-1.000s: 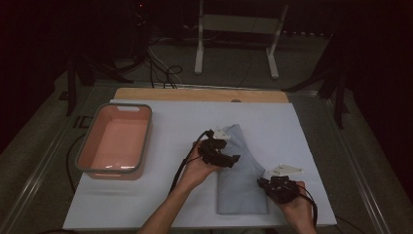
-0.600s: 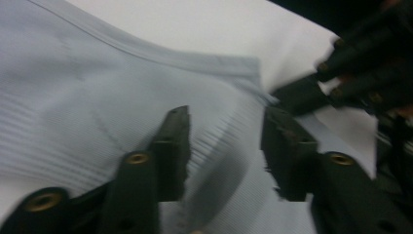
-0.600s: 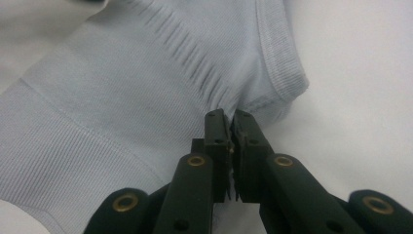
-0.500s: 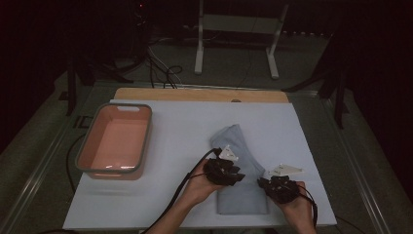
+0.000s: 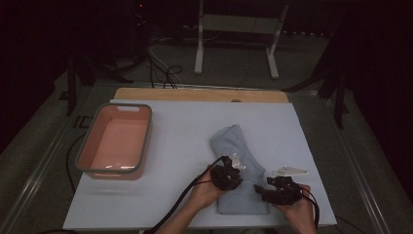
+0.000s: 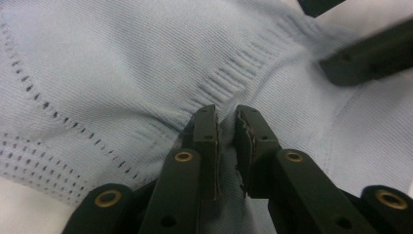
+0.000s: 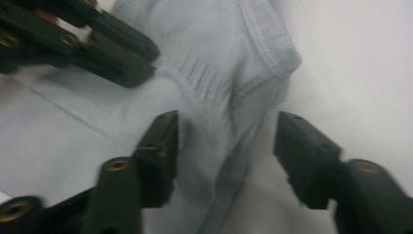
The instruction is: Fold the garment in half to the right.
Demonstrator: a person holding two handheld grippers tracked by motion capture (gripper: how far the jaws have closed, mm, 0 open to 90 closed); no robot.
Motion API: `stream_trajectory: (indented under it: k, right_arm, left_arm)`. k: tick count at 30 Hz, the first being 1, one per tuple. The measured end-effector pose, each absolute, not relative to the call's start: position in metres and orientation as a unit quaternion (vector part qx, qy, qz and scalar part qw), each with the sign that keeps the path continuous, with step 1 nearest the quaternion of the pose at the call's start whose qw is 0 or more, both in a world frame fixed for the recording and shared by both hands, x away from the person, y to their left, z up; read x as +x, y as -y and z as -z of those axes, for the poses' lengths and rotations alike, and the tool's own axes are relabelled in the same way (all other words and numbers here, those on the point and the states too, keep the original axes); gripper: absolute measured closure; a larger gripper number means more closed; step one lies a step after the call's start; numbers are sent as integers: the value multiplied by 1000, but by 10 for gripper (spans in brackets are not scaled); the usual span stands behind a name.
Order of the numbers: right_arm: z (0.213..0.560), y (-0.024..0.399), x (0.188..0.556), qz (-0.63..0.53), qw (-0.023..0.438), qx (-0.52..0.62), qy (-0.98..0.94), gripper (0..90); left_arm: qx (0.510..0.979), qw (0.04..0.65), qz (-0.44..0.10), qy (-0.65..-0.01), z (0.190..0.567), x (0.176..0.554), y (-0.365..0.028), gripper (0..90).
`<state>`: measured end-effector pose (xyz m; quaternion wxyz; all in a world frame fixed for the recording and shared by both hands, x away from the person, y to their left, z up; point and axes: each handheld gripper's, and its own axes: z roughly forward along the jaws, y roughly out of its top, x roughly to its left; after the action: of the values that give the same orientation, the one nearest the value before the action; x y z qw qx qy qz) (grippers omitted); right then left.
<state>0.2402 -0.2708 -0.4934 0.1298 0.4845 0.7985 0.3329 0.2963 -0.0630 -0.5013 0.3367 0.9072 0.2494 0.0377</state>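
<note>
Lying near the front edge of the white table (image 5: 185, 131), right of centre: one pale blue knit garment (image 5: 238, 146), partly folded, ribbed band and eyelet rows visible.

Left gripper (image 6: 226, 122): it has come toward the front edge since a second ago, jaws just closing; now pinched together on a raised fold of the knit beside the ribbing, pads pressing the cloth.

Right gripper (image 7: 224, 141): in the same place as before, jaws just opening; now standing apart astride the garment's edge, pads not pressing, grip given up.

Judgement: hold has passed from right to left, so the next pull or fold likely falls to the left.

Further off, left: pink basin (image 5: 117, 141) with grey rim, nothing in it.
</note>
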Motion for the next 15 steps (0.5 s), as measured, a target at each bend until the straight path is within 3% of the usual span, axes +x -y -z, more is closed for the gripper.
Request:
stream_trajectory:
  k: [4,8,15]
  right_arm:
    - [499,266,239,-321,113,489,-803,261]
    - [504,263,238,-308,101,496,-806,243]
    - [508,266,240,-313,62,508,-800,386]
  left_arm:
    - [904,339,-35,-257,503,298,65,823]
    - [903,339,-36,-261,503,298,65,827]
    - [901,342,-30,-265,504,298,64,828]
